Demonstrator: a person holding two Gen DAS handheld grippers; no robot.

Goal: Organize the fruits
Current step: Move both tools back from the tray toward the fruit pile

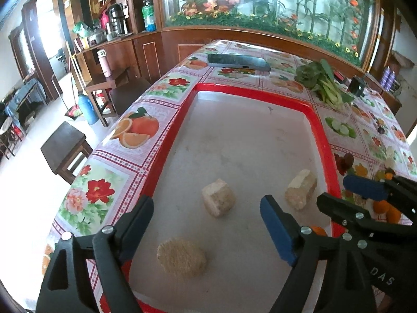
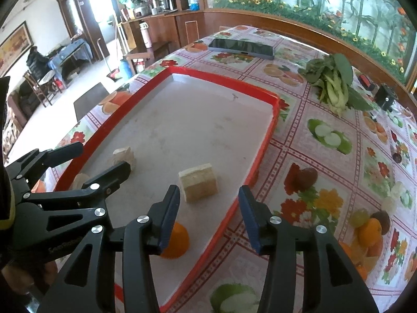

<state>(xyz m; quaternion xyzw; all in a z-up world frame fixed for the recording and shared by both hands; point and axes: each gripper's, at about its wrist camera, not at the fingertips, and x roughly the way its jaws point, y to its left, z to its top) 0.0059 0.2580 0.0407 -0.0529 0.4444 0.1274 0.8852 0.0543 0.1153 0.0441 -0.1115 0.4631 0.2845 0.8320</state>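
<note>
Left wrist view: the left gripper (image 1: 207, 223) hangs over a red-rimmed rectangular plastic tray with a white floor (image 1: 319, 122), jaws wide apart and empty. On the tray floor lie three pale beige rough-textured pieces: a cube-like piece (image 1: 218, 197) between the jaws, a second blocky piece (image 1: 301, 189) near the right rim, and a flat round piece (image 1: 181, 257) nearest the camera. The right gripper (image 1: 357, 193) enters from the right.

Right wrist view: the right gripper (image 2: 209, 217) shows jaws partly open, gripping nothing. An orange round fruit (image 2: 177, 242) sits on the tray floor, just behind the left jaw. A bunch of green leafy vegetable (image 2: 333, 83) and a dark smartphone (image 2: 241, 48) lie on the flower-patterned tabletop (image 2: 312, 156), outside the tray.

Status: four items are in the tray; whether real fruit is left outside it, I cannot tell.
</note>
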